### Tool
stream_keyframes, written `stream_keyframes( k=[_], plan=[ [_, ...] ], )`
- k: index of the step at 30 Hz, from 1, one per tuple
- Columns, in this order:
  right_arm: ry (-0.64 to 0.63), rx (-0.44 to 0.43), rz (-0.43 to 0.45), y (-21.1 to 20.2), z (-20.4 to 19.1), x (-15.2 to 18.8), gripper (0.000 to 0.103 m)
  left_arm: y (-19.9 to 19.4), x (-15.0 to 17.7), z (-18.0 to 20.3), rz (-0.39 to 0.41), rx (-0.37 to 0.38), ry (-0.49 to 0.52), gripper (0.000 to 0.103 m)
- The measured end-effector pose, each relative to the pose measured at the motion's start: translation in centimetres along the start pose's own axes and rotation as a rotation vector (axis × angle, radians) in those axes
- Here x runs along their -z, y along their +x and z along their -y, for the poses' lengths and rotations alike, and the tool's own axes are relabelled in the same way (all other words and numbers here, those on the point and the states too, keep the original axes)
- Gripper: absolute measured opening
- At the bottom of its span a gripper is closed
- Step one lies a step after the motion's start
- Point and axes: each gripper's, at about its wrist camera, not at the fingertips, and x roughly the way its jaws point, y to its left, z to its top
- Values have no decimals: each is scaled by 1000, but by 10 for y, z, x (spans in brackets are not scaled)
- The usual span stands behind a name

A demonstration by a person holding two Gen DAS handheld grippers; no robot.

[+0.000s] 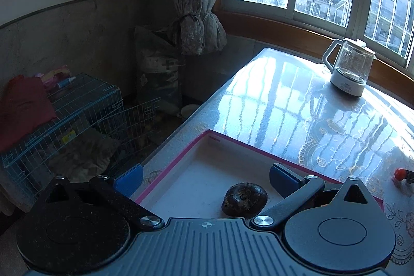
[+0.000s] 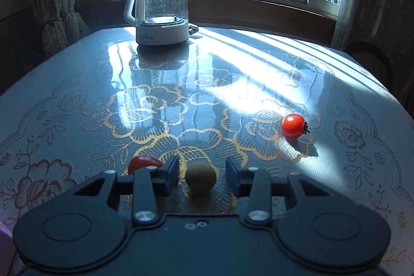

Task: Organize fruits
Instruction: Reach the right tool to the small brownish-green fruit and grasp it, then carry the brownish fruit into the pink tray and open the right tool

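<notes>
Your right gripper (image 2: 202, 176) stands open around the small tan-green fruit (image 2: 201, 179) at lower centre, gripping nothing yet. It looks light, round and roll-prone: pinch gently across its widest part. Left gripper (image 1: 205, 176) gapes empty over the pink-rimmed tray (image 1: 165, 173).

The counter (image 2: 233, 74) wears a glossy clear film over floral-patterned cloth. The kettle (image 2: 161, 9) pairs clear glass with smooth white plastic. At 3 o'clock, the cherry tomato (image 2: 293, 126) shines; the brown fruit (image 1: 244, 199) looks matt, rough.
</notes>
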Motion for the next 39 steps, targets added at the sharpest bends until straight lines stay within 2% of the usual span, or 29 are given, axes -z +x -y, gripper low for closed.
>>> stream_keyframes(
  k=[5, 17, 22, 26, 30, 36, 39],
  plan=[
    [6, 0, 4, -1, -3, -1, 24, 0, 0, 1, 2, -2, 0, 103],
    [63, 8, 20, -12, 3, 8, 24, -3, 0, -1, -2, -8, -9, 103],
    [73, -8, 41, -31, 3, 10, 24, -8, 0, -2, 5, 1, -8, 103],
    [42, -70, 67, -62, -14, 9, 24, -12, -1, -7, 7, 12, -19, 103],
    [-19, -192, 72, -101, -52, 13, 24, -14, 0, -13, 4, 23, -25, 103],
    [-92, -363, 31, -140, -117, 36, 24, -23, 4, -24, 12, 43, -25, 103],
    [-133, -386, 2, -145, -142, 51, 24, -27, 5, -32, 13, 48, -27, 103]
  ],
)
